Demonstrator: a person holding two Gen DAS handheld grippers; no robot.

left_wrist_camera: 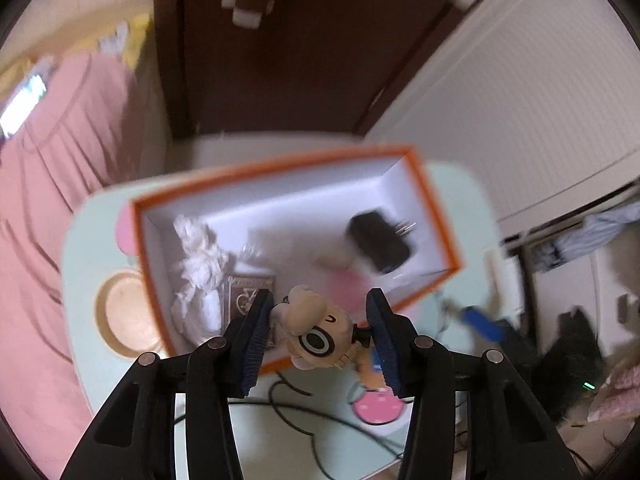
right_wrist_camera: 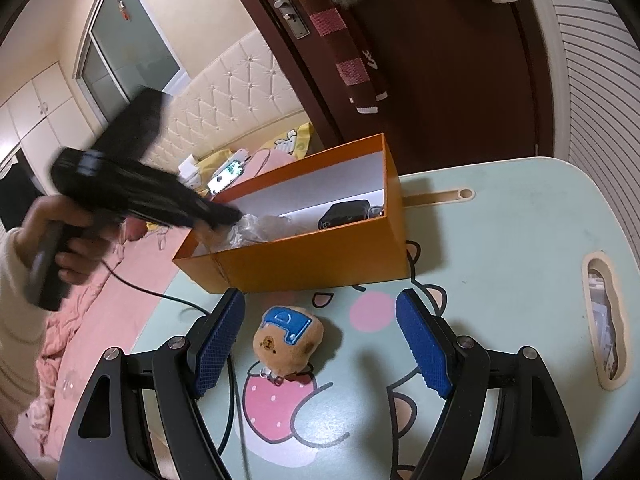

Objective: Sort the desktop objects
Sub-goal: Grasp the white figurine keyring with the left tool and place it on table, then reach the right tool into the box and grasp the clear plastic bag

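1. Sorting is judged partly done: a black charger point(left_wrist_camera: 379, 240), crumpled white paper point(left_wrist_camera: 200, 268) and a small card box point(left_wrist_camera: 250, 294) are already seen inside the orange box point(right_wrist_camera: 304, 264).
2. One beige plush figure point(left_wrist_camera: 316, 330) is clamped in the left gripper point(left_wrist_camera: 318, 334) above the box's near edge.
3. One bear plush point(right_wrist_camera: 286, 340) is left on the table point(right_wrist_camera: 520, 240), between the wide-open pads of the right gripper point(right_wrist_camera: 320, 344), untouched.

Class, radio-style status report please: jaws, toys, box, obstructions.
Left gripper jaws around dog toy over orange box. Right gripper open, bear plush between jaws. Cable nearby.
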